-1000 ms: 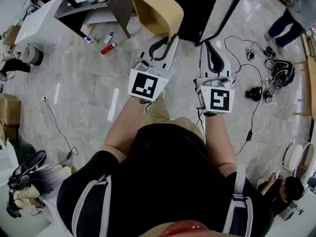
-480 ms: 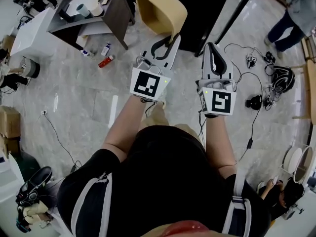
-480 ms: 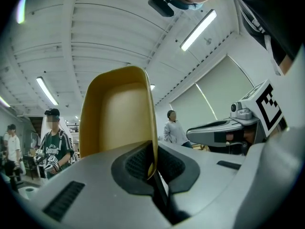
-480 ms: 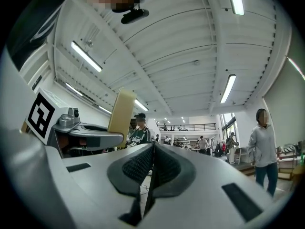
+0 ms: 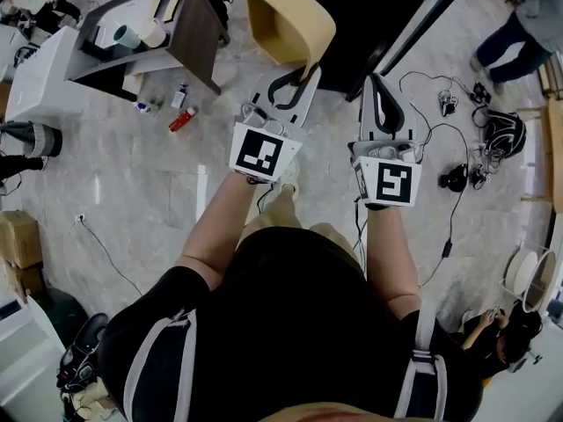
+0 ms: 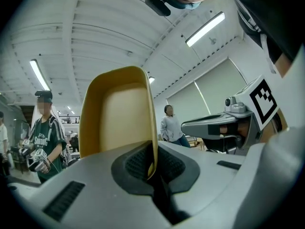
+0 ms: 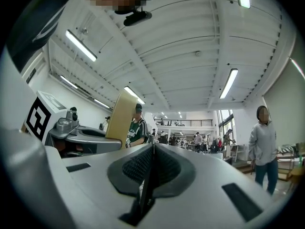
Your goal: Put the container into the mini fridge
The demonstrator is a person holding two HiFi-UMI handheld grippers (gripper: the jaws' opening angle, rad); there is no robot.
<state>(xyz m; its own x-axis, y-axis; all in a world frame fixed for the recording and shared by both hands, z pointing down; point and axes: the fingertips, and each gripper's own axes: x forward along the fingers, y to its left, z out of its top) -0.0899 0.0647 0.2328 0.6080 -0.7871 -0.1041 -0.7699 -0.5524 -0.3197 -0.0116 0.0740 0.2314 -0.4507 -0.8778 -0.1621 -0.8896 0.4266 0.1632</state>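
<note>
Left gripper jaws clamp container rim; right gripper jaws closed, empty. Mini fridge ahead of jaws now nearer; insertion likely next.

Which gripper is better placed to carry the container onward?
Left. The left gripper is shut on the rim of the tan container, holding it clear of the floor. The right gripper is shut and empty beside it.

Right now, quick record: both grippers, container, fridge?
left gripper: shut on the container's wall
right gripper: shut, nothing between the jaws
container: tan, open-topped, looks empty, held clear of the floor
mini fridge: black, just beyond the container
task state: container not yet inside
</note>
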